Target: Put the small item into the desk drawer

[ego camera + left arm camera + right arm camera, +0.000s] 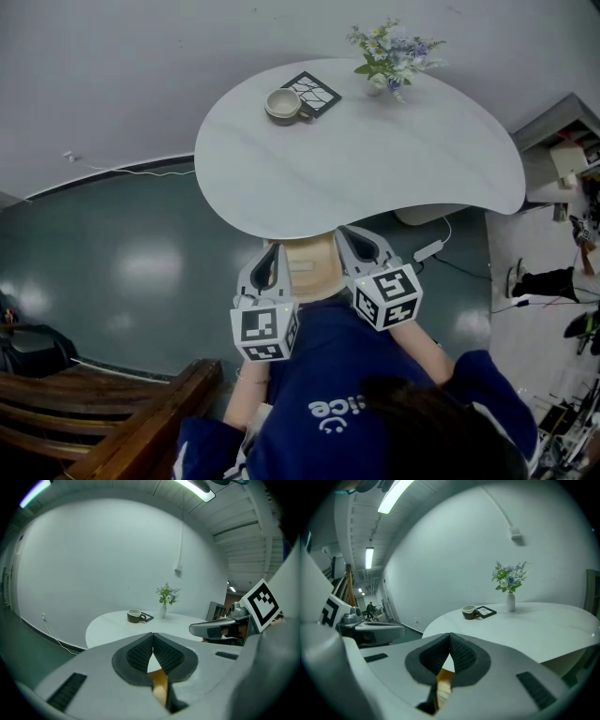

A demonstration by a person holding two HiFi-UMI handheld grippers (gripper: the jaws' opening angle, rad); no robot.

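A light wooden drawer (314, 274) stands pulled out from under the near edge of the white rounded table (375, 169). A pale flat item (305, 267) lies inside it, too small to identify. My left gripper (274, 249) is at the drawer's left side and my right gripper (344, 232) at its right, tips toward the table edge. In the left gripper view the left gripper (153, 633) is shut, tips touching, with only wood (160, 686) showing below. The right gripper (450, 634) is likewise shut with nothing between its pads; wood (444, 676) shows beneath.
On the tabletop sit a mug (281, 103), a black patterned coaster (314, 92) and a vase of flowers (389, 56). A wooden bench (103, 412) is at lower left. A power strip (429, 250) lies on the floor; shelving (562, 150) stands at the right.
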